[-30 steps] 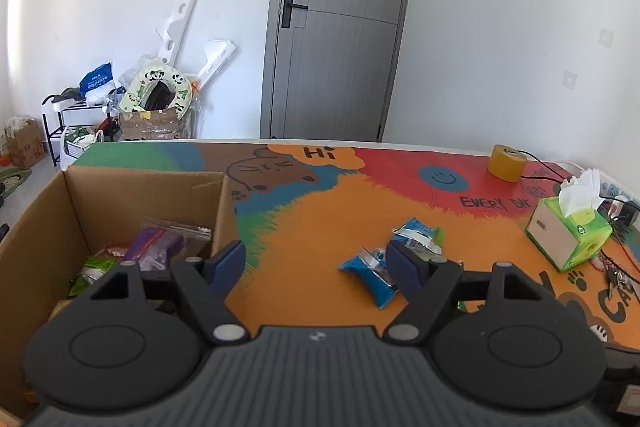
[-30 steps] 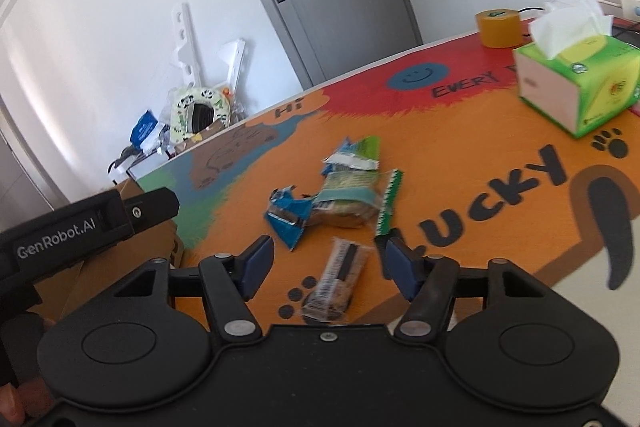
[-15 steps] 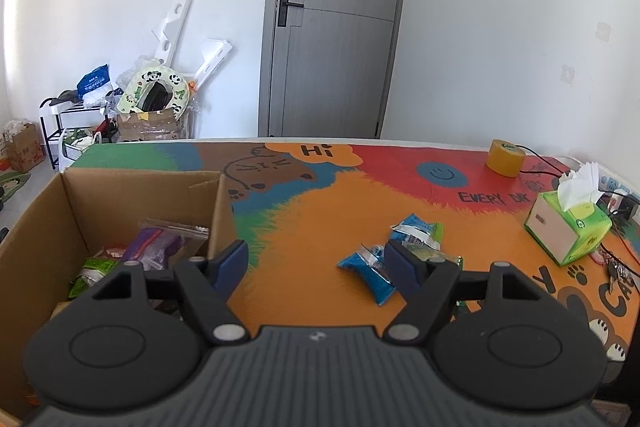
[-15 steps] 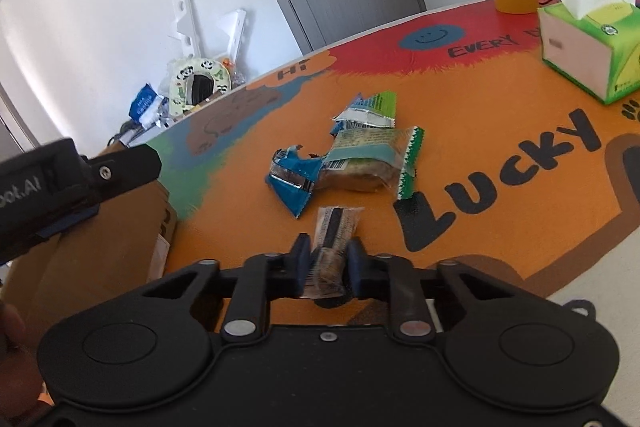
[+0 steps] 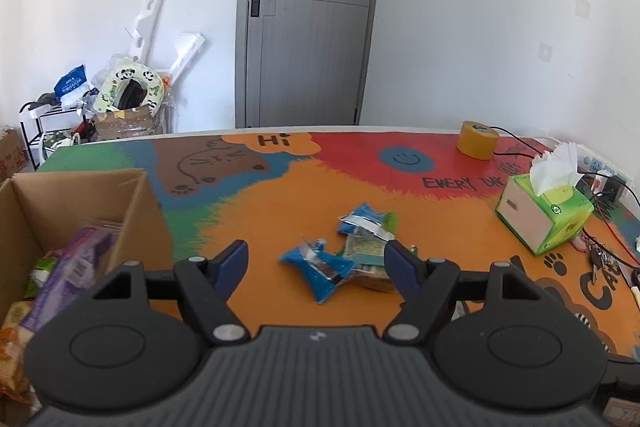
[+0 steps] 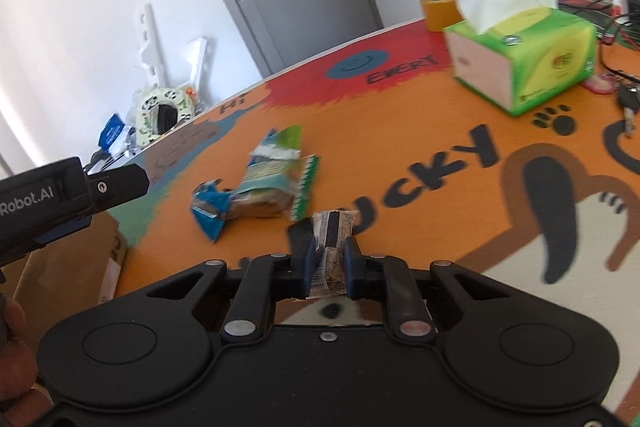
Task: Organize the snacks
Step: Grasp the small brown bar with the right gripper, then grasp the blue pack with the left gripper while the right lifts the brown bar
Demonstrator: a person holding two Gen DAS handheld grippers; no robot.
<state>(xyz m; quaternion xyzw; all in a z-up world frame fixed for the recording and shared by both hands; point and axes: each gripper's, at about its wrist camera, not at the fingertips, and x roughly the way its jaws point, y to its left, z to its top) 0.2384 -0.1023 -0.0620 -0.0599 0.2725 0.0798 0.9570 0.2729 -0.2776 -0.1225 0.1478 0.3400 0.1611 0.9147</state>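
Clamped in the right hand-held gripper point(image 6: 327, 263), a clear-wrapped snack bar point(image 6: 334, 247) just above the surface point(image 6: 400, 131), ready for the cardboard box point(image 5: 80, 203); beyond, left hand-held gripper point(image 5: 316, 259) wide open, empty, facing the loose packets point(image 5: 344, 259).

cardboard box point(image 5: 80, 195): we see it cut off by the left edge, its contents blurred | snack bar point(image 6: 333, 247): we lose its lower end behind the right gripper point(image 6: 328, 259) | snack pile point(image 5: 352, 259): partly hidden behind the left gripper point(image 5: 316, 259) | hand point(image 6: 14, 355): cut off at left | surface point(image 6: 400, 115): print smeared by blur
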